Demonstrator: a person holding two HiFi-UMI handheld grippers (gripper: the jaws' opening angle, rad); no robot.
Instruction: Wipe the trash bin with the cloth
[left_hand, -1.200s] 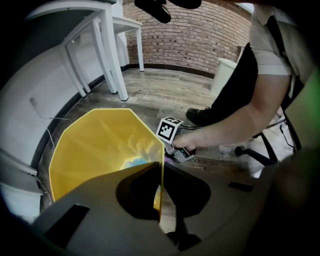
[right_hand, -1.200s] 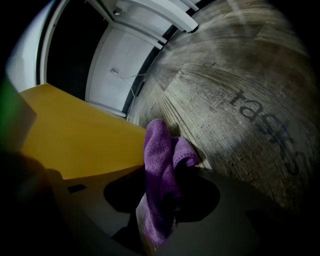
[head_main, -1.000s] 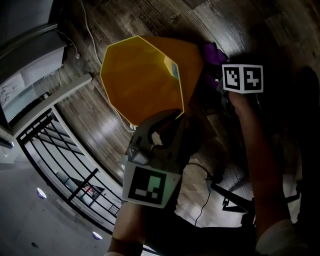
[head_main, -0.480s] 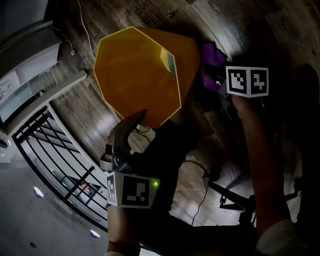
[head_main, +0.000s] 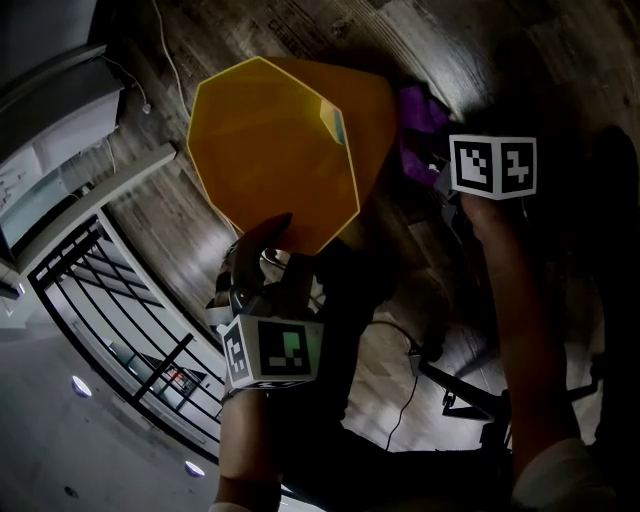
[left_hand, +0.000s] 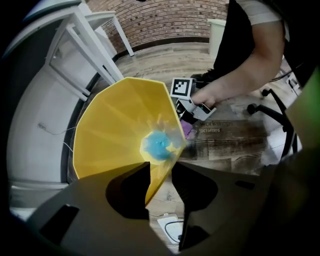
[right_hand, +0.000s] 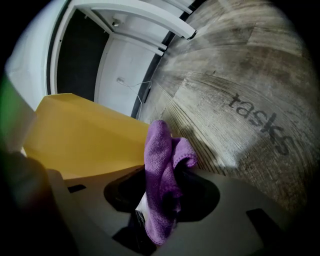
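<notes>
left jaws (left_hand: 160, 172): closing right now, with the near rim of the trash bin (left_hand: 115, 135) between them. the rim sits against one jaw and there's a gap to the other, so no real pinch
right jaws (right_hand: 167, 172): clamped on the cloth (right_hand: 160, 165), which is purple, bunched up, and sticks out past the tips with a fold flopping to one side
trash bin: yellow with a many-sided mouth, sitting on the wood floor (head_main: 200, 230). the mouth faces up toward my head, and there's a blue patch (left_hand: 157, 145) down near the bottom
cloth vs bin: the cloth is just beside the bin's outer wall on my right side. can't tell if it's actually touching
my hands: left one at the edge of the bin closest to me, right one on the far right side of it
around: white furniture legs and a dark railing off to the left
</notes>
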